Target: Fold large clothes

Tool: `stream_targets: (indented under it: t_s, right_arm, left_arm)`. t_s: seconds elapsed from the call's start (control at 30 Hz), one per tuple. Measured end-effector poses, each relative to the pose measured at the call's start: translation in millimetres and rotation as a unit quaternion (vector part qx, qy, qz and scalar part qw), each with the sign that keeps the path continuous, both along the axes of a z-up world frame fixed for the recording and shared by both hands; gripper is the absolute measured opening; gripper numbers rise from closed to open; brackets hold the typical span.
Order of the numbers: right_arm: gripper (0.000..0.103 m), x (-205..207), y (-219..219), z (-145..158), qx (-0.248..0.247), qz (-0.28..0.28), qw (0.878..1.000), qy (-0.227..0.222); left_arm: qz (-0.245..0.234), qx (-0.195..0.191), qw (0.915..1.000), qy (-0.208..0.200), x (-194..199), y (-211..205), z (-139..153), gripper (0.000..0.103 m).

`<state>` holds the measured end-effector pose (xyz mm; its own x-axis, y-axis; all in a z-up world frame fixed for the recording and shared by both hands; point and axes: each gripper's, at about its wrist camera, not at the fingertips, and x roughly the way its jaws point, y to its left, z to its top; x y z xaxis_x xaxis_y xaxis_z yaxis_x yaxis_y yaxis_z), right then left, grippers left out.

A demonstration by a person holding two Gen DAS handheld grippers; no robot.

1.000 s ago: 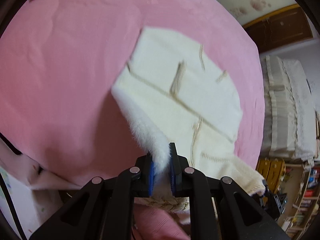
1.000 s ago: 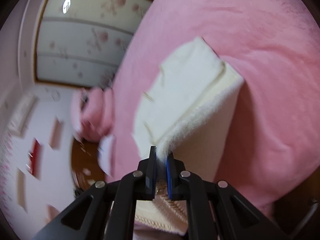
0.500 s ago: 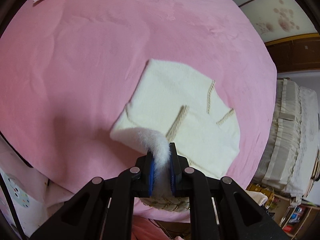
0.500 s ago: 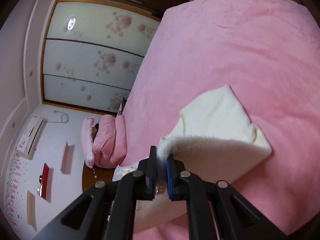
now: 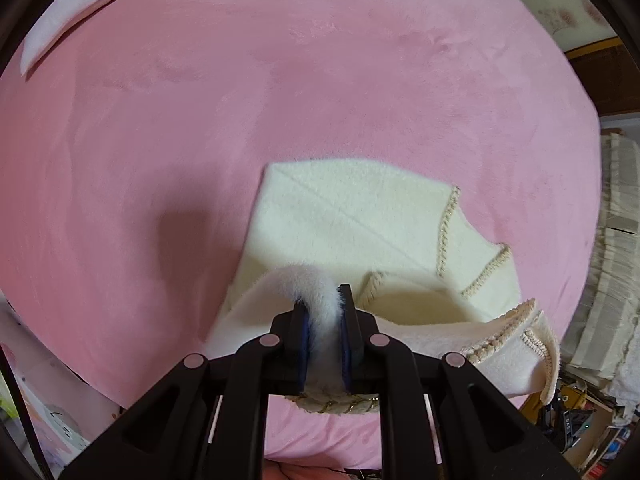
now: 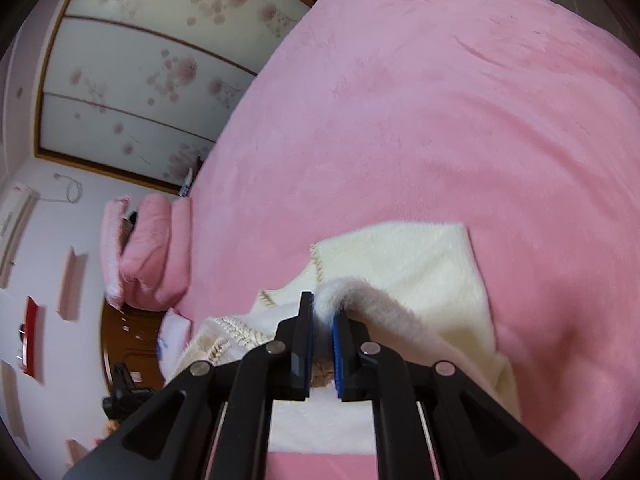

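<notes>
Both the left gripper (image 5: 323, 320) and right gripper (image 6: 322, 320) clamp the cream fleece garment (image 5: 352, 216), now lowered from hanging onto the pink bed (image 5: 200, 100) at lower centre; the fold nears completion.

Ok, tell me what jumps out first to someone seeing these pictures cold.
The cream fleece garment with braided trim, lying partly folded low in the middle of the view on a wide pink blanket. Next, each hand-held gripper: the left hand-held gripper and right hand-held gripper both pinch a fluffy edge of it. Off to the left in the right view, a pink pillow sits before flowered sliding doors.
</notes>
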<state>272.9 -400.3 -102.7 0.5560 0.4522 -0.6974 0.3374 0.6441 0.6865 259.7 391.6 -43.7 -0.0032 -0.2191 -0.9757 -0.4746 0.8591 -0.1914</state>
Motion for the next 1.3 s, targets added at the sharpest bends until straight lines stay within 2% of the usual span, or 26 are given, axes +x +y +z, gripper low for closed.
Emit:
stream_targets:
  t_s: [0.03,0.07,0.1,0.13,0.17,0.2,0.23,0.33,0.5,0.57,0.73,0.87,1.0,1.07,1.13,1.17,1.23,1.3]
  right_arm:
    - [0.007,5.0,1.2,-3.7,-0.006,0.005,1.0,0.005]
    - [0.007,9.0,3.5,-6.1,-0.012,0.011,1.0,0.008]
    - [0.009,12.1,6.5,-7.8,-0.019,0.02,1.0,0.011]
    - [0.011,15.6,11.6,-7.7,-0.033,0.033,0.999,0.019]
    - [0.011,20.3,17.8,-9.2,-0.051,0.048,0.997,0.033]
    - [0.013,23.0,23.7,-10.3,-0.065,0.061,0.995,0.042]
    - [0.016,24.0,27.7,-9.1,-0.078,0.067,0.994,0.042]
    - [0.022,23.1,32.5,4.1,-0.119,0.057,0.991,0.011]
    - [0.034,18.7,33.5,18.2,-0.136,0.049,0.989,-0.009]
    - [0.038,14.4,36.2,22.0,-0.143,0.054,0.988,-0.01]
    - [0.039,-4.2,46.5,29.2,-0.138,0.055,0.989,-0.016]
    - [0.039,-28.0,65.1,32.5,-0.121,0.054,0.991,-0.029]
    - [0.039,-42.1,98.9,21.5,-0.083,0.098,0.991,-0.026]
    - [0.036,-48.8,119.4,10.9,-0.053,0.124,0.99,-0.031]
    - [0.015,-54.4,138.6,-3.2,-0.037,0.141,0.989,-0.022]
    - [0.011,-56.5,149.0,-13.9,-0.03,0.15,0.988,-0.009]
    - [0.001,-60.6,166.7,-35.4,-0.025,0.164,0.986,0.009]
    - [0.0,-65.6,183.9,-60.3,-0.032,0.176,0.983,0.028]
  left_arm:
    - [-0.005,0.005,0.9999,0.007,5.8,-2.7,-4.8,0.013]
    - [-0.017,0.012,0.9996,0.016,11.0,-6.3,-9.1,0.019]
    - [-0.029,0.021,0.9991,0.021,13.1,-10.0,-11.5,0.035]
    - [-0.044,0.05,0.9976,0.019,16.1,-13.7,-9.3,0.047]
    - [-0.055,0.082,0.995,0.01,17.6,-16.3,-2.7,0.073]
    - [-0.067,0.118,0.9908,-0.01,18.3,-19.3,6.4,0.086]
    - [-0.081,0.144,0.9857,-0.036,18.0,-22.7,16.9,0.087]
    - [-0.118,0.159,0.9772,-0.077,13.1,-30.8,36.6,0.087]
    - [-0.155,0.182,0.9642,-0.115,-9.0,-43.4,53.6,0.087]
    - [-0.16,0.185,0.9621,-0.121,-19.3,-48.8,58.2,0.087]
    - [-0.148,0.158,0.9669,-0.135,-61.5,-65.2,64.9,0.087]
    - [-0.127,0.116,0.9733,-0.152,-99.1,-87.6,61.5,0.087]
    - [-0.165,0.082,0.9724,-0.143,-124.0,-125.1,40.6,0.087]
    - [-0.183,0.076,0.9714,-0.132,-131.8,-141.8,27.7,0.087]
    - [-0.194,0.062,0.9715,-0.122,-139.1,-158.9,9.6,0.087]
    - [-0.197,0.048,0.9721,-0.119,-141.5,-165.0,1.0,0.087]
    - [-0.201,0.013,0.9722,-0.12,-147.5,-177.6,-21.0,0.076]
    - [-0.205,-0.003,0.9719,-0.116,-150.0,-186.1,-40.3,0.042]
